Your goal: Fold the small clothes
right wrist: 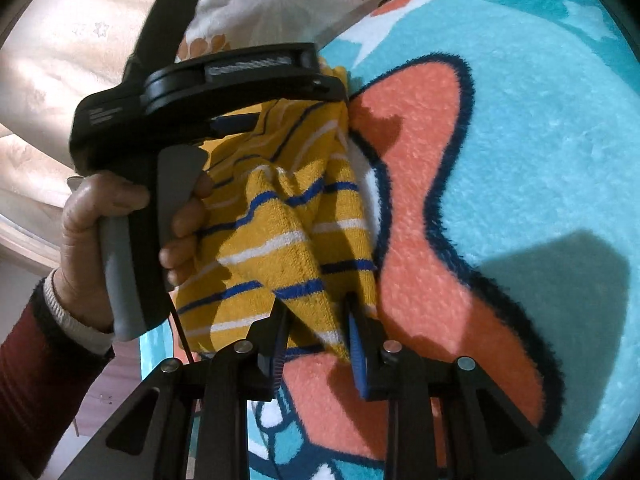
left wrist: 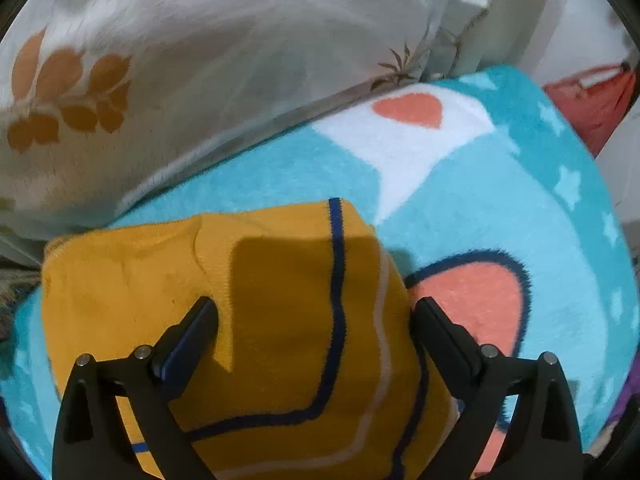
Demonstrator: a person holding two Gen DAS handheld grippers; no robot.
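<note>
The yellow striped sweater (left wrist: pixel 280 320) lies on a turquoise blanket (left wrist: pixel 520 208), with a pillow (left wrist: pixel 160 80) close along its far edge and open blanket to the right. Its stripes run roughly away from the left camera. The left gripper (left wrist: pixel 314 312) has its fingers wide apart over it. The right gripper (right wrist: pixel 316 320) has its fingers clamped on a raised fold of the sweater.

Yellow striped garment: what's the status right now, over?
Left gripper open above yellow garment. Right gripper shut on garment corner. Garment bunched on blue blanket. Pillow beside, nothing blocking.
</note>
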